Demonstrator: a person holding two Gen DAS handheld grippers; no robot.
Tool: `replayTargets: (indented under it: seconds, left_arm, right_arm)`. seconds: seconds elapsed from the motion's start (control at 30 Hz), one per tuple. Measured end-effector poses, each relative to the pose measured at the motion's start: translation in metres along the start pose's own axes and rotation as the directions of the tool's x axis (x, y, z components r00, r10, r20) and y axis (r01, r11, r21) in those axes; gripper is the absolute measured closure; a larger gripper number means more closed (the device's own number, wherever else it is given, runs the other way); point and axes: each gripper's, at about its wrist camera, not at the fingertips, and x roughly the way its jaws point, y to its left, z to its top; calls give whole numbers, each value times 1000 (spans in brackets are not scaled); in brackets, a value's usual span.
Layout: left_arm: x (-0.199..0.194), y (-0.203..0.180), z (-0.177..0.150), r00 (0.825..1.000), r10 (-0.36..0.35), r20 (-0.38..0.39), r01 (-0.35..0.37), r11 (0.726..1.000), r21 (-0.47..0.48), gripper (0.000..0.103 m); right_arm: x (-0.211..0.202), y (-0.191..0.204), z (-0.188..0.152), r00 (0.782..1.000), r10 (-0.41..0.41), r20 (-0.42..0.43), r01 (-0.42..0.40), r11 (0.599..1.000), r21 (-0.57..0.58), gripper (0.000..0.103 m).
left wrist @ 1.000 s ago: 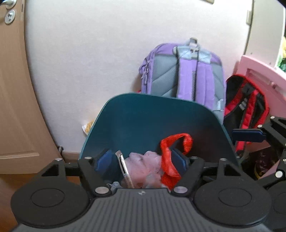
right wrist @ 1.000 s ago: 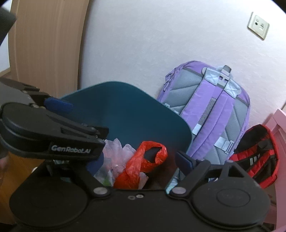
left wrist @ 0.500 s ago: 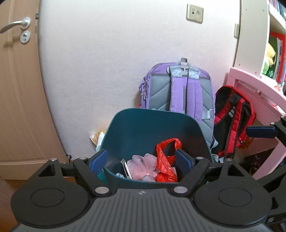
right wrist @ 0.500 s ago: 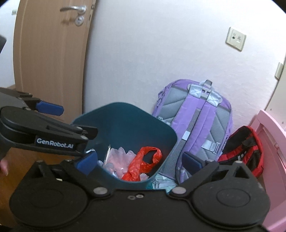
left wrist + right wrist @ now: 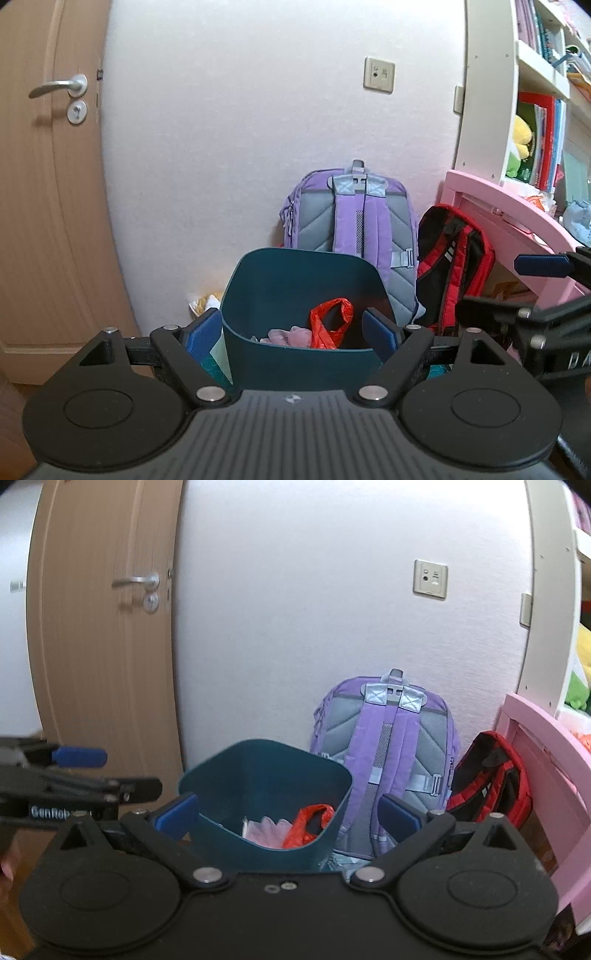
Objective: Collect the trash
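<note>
My left tool [image 5: 291,330] and right tool [image 5: 288,814] are both wide open and hold nothing. The red bag [image 5: 330,321] sits in the bin [image 5: 295,360] by the wall. More trash [image 5: 201,304] lies behind the bin.

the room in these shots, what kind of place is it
Most likely a child's bedroom or study corner: two school backpacks, purple and red, lean against the wall beside a pink desk, with books on a white shelf.
</note>
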Motion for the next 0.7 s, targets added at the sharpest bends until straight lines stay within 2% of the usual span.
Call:
replayTargets:
  seconds: [0.07,0.13,0.2,0.27,0.5,0.7]
  left_arm:
    - [-11,-3,-3,1000,5,13,-5,1000,9,19]
    - [-21,-4,-6,1000,9,25,-9,1000,7,14]
    - [-29,-5,-9,999,16,37,-16,1000,-6,0]
    - [-38,-5,-12,998,31,63,-29,999,-20,0]
    - [-57,-6,-17,993,83,80,-82,996,-17,0]
    - [-65,-6,-21,996,70,60,-67,997,-37,0]
  right_arm:
    - [-8,1,-1,1000,9,13,-10,1000,16,0]
    - [-15,1,-3,1000,14,19,-15,1000,27,0]
    - [-21,3,-5,999,21,23,-22,999,34,0]
    - [-26,4,-7,999,28,24,-28,999,35,0]
    - [-41,8,-11,999,30,38,-31,998,50,0]
    - [-42,12,-8,1000,27,11,-28,999,45,0]
